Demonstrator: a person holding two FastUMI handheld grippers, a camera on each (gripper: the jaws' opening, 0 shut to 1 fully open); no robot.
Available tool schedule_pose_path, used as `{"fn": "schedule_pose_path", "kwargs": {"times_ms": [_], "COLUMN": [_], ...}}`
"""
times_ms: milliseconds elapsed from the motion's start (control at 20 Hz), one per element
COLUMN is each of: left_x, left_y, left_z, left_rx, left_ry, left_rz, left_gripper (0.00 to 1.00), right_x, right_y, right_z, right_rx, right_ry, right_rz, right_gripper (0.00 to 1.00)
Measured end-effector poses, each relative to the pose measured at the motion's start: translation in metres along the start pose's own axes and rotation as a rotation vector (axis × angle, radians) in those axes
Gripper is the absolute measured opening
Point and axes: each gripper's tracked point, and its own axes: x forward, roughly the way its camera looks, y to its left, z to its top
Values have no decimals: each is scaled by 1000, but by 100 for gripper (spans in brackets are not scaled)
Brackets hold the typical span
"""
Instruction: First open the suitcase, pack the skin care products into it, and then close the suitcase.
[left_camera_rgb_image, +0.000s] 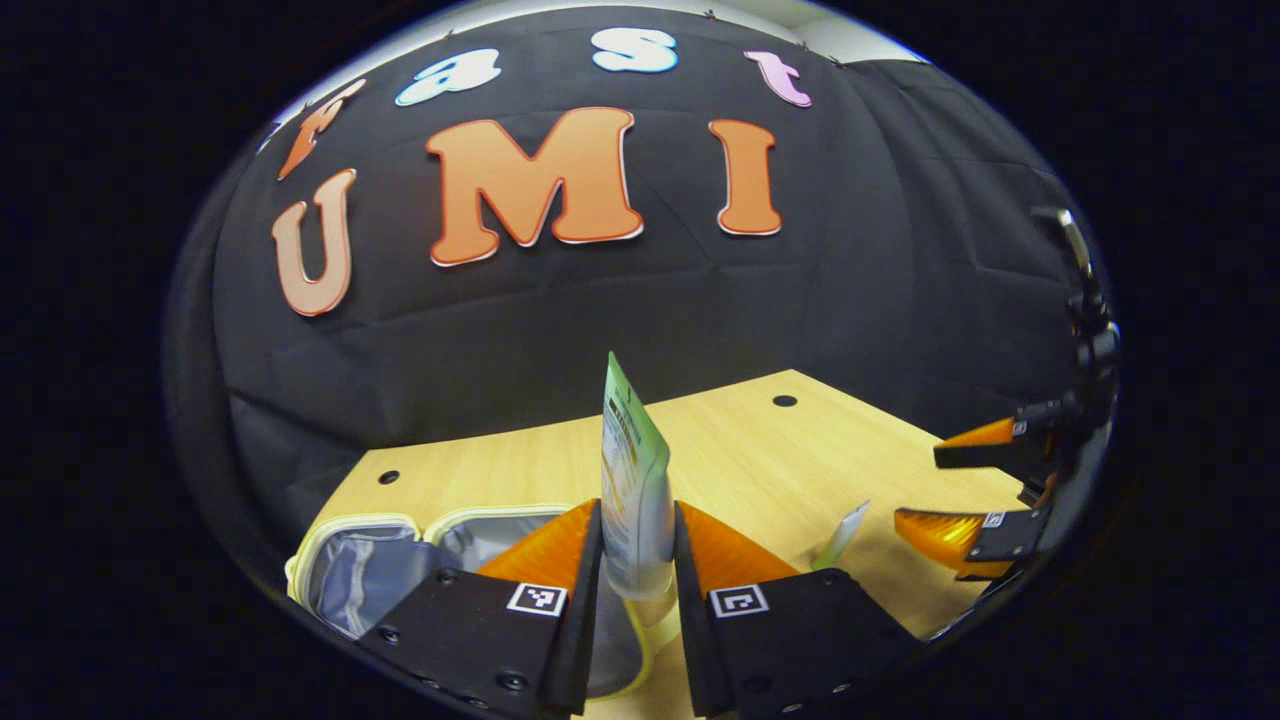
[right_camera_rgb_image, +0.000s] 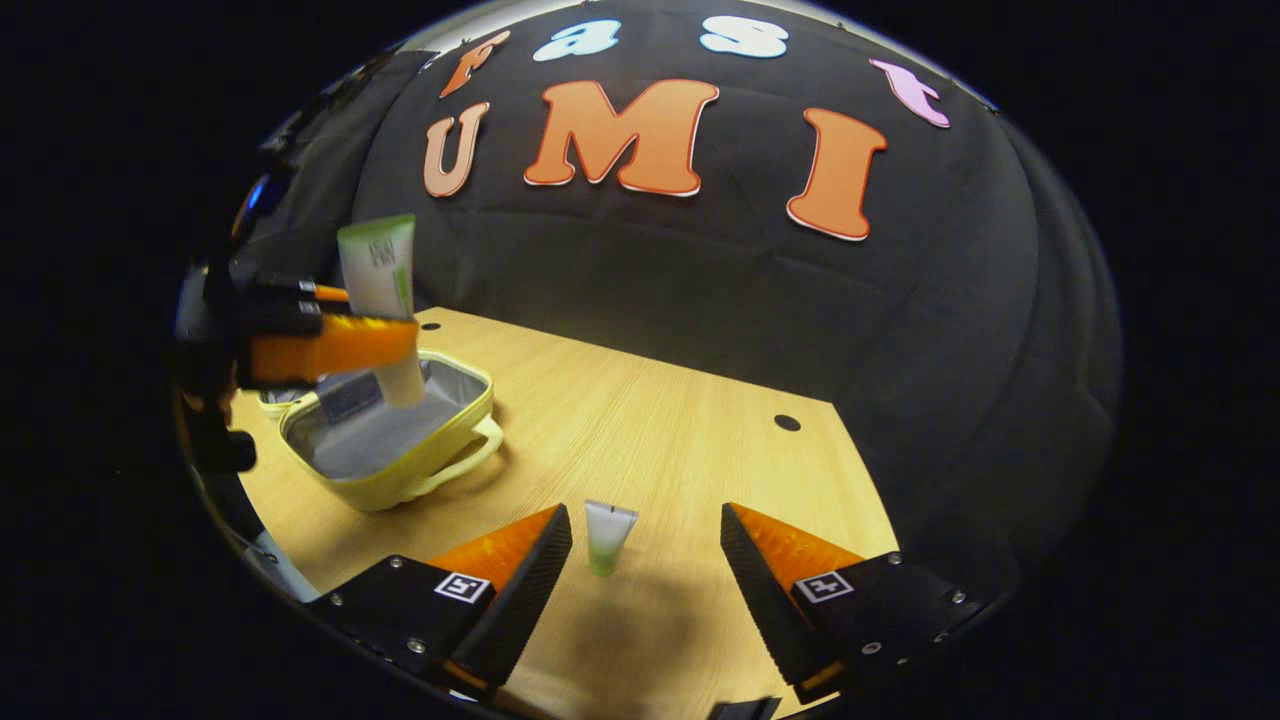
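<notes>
Two tubes concern us: the larger skincare tube (left_camera_rgb_image: 633, 490) is pinched upright in our left claw (left_camera_rgb_image: 638, 545) above the open yellow suitcase (right_camera_rgb_image: 400, 440), while the small tube (right_camera_rgb_image: 607, 535) lies on the tabletop (right_camera_rgb_image: 680, 430) between the wide-open, empty fingers of our right claw (right_camera_rgb_image: 645, 545). We judge the held tube could slip from its narrow grip or tip over the suitcase rim.

Two tubes (right_camera_rgb_image: 378, 290) (right_camera_rgb_image: 607, 535), one suitcase (right_camera_rgb_image: 400, 440), two tools (left_camera_rgb_image: 640, 560) (right_camera_rgb_image: 645, 560).
</notes>
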Motion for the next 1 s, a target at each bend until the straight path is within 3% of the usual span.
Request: {"fn": "schedule_pose_path", "kwargs": {"times_ms": [200, 400, 700, 750, 1000], "left_x": [-21, -38, -44, -44, -40], "left_y": [42, 82, 123, 127, 139], "left_z": [0, -5, -15, -18, -27], "left_rx": [2, 14, 21, 21, 5], "left_ry": [7, 29, 63, 66, 79], "left_rz": [75, 133, 181, 182, 163], "left_gripper": [37, 38, 38, 38, 38], "right_x": [30, 54, 76, 77, 61], "right_y": [18, 29, 37, 40, 57], "right_z": [-50, -72, -70, -68, -34], "right_rx": [35, 85, 119, 128, 150], "right_ry": [129, 185, 185, 189, 147], "right_rz": [27, 25, -5, -2, 31], "right_gripper": [94, 86, 49, 36, 36]}}
